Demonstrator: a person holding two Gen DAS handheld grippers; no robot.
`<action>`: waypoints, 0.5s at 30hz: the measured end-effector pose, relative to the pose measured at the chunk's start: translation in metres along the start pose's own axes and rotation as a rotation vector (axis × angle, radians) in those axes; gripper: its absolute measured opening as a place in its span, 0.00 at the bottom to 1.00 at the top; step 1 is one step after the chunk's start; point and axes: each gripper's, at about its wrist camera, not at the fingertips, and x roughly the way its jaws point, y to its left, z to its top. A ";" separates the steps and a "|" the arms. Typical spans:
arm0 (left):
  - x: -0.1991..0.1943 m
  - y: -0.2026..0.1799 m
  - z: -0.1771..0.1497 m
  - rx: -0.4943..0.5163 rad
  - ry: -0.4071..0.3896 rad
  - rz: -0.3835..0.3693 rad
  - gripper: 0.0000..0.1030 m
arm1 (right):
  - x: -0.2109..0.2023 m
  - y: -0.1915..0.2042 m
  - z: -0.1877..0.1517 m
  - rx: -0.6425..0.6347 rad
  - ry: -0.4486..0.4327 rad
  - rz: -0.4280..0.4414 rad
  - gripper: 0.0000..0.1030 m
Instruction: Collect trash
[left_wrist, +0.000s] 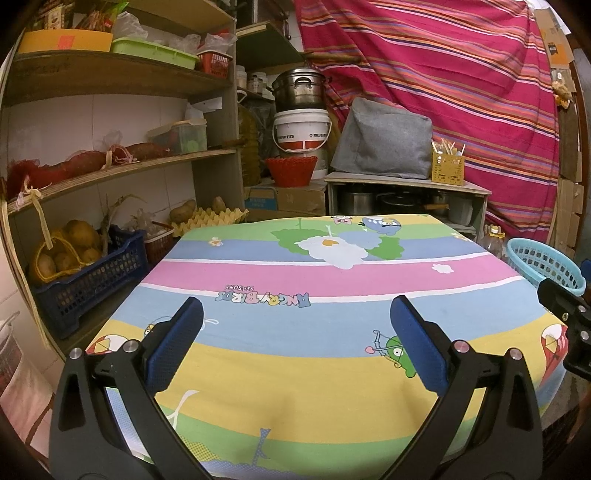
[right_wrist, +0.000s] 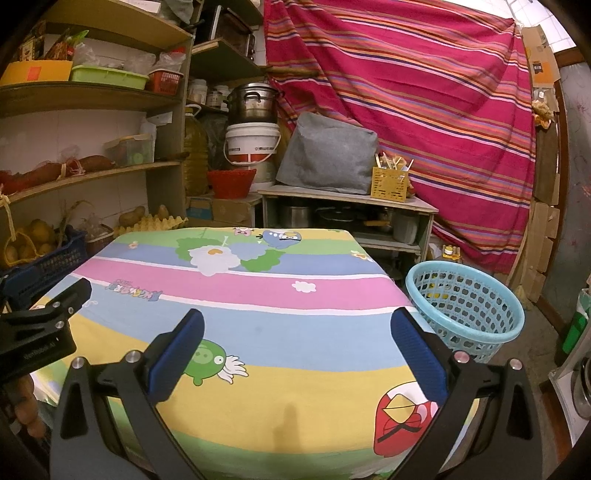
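The left gripper (left_wrist: 295, 343) and right gripper (right_wrist: 295, 343) are hovering spread wide and empty above the striped cloth (right_wrist: 258, 295); no trash is showing, only the blue basket (right_wrist: 465, 314) beside it, so reaching risks snagging fabric
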 end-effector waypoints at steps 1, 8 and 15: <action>0.000 0.001 0.000 -0.001 0.001 0.000 0.95 | 0.000 0.000 0.001 -0.001 0.000 0.000 0.96; 0.001 0.006 0.002 -0.001 0.002 -0.001 0.95 | 0.000 0.000 0.001 -0.001 0.000 0.002 0.96; 0.001 0.006 0.002 0.000 0.000 -0.001 0.95 | 0.000 0.000 0.002 -0.003 0.001 0.002 0.96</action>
